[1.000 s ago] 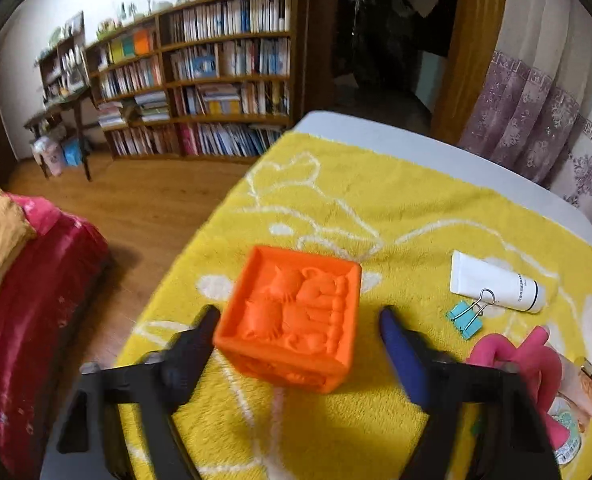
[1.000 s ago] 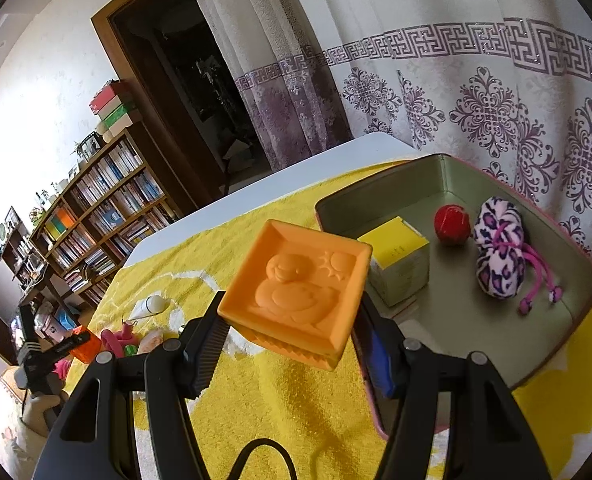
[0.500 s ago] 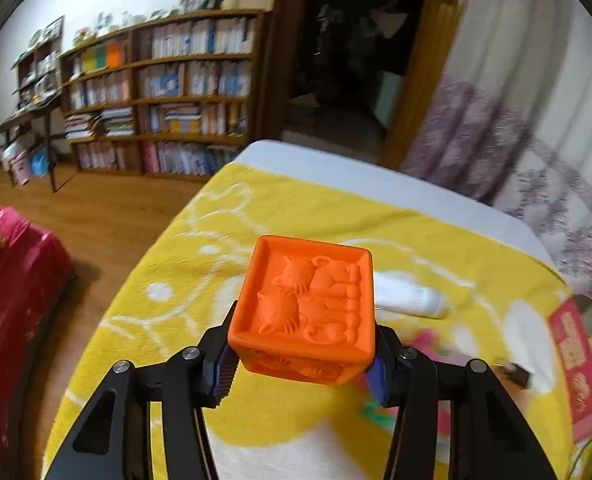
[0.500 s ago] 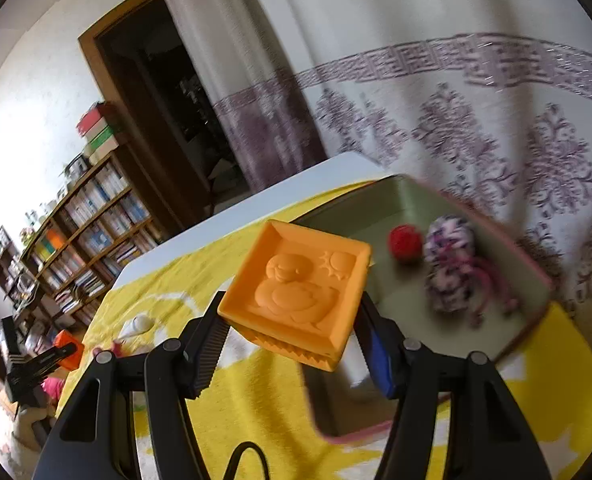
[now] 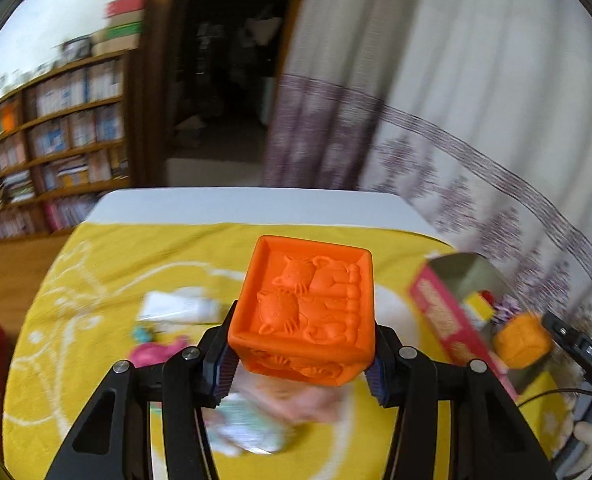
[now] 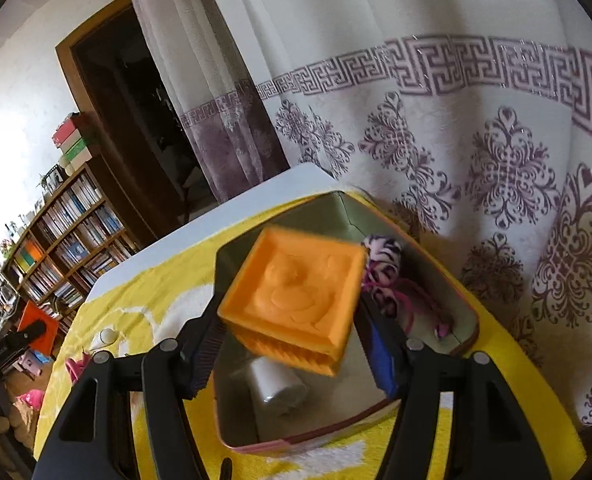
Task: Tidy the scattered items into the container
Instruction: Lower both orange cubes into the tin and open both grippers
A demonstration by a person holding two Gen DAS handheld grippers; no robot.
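Observation:
My left gripper (image 5: 300,360) is shut on an orange relief block (image 5: 308,312), held above the yellow towel (image 5: 96,280). To its right stands the open tin (image 5: 456,272). In the right wrist view my right gripper (image 6: 292,352) hangs over the tin (image 6: 468,312). Its jaws are opening. A paler orange duck block (image 6: 296,296) sits blurred between them, with a gap showing at the blue right pad (image 6: 380,352). A spotted plush toy (image 6: 384,256) and a white roll (image 6: 276,388) lie in the tin.
A white tube (image 5: 180,308), a teal clip (image 5: 142,334), a pink toy (image 5: 156,354) and a blurred packet (image 5: 252,428) lie scattered on the towel. A patterned curtain (image 6: 496,160) hangs right behind the tin. Bookshelves (image 5: 56,140) stand far left.
My left gripper closed on the orange block, lifted it and swung right towards the tin. My right gripper moved over the tin, its jaws widened, and the duck block now looks loose.

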